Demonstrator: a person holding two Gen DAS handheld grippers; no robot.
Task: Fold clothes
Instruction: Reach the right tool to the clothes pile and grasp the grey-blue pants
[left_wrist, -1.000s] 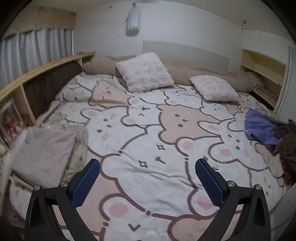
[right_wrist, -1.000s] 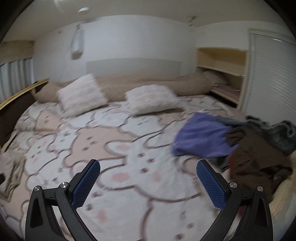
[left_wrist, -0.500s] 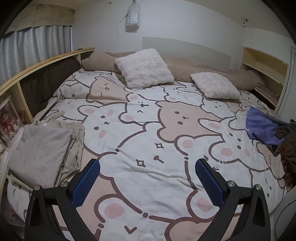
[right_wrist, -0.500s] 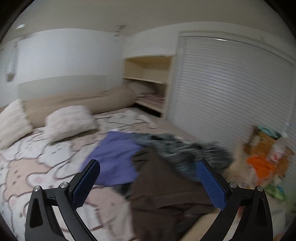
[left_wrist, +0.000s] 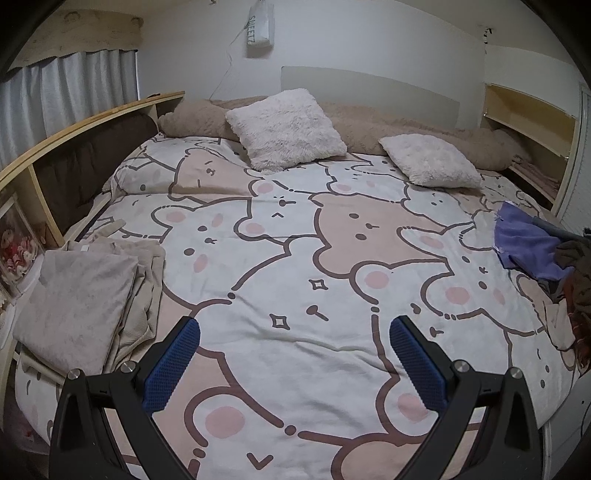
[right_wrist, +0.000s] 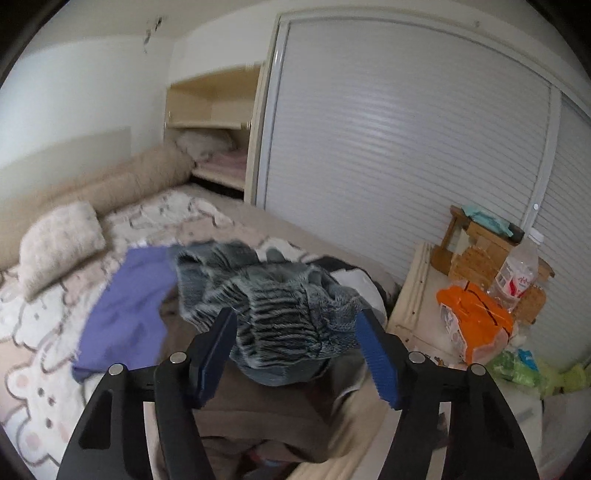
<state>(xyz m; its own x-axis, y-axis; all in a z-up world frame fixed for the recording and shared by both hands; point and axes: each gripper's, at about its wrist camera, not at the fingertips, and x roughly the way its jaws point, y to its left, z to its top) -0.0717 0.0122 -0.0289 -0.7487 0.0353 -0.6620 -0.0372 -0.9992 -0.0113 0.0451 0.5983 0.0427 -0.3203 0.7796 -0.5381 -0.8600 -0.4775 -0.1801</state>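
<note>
Right gripper (right_wrist: 295, 350) spread around grey striped knit (right_wrist: 266, 302) atop unfolded heap; should pinch one edge only. Left gripper (left_wrist: 295, 354) spread, empty, over bedspread (left_wrist: 295, 258).

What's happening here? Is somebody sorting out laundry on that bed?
Yes, a person is folding clothes with a handheld gripper in each hand. The right gripper is open and reaching over a grey striped knit on top of the unfolded pile, beside a purple garment and a brown one. It has not closed on anything. The left gripper hangs open over the bear-print bedspread, holding nothing. Beige folded pieces lie stacked at the bed's left edge.
</note>
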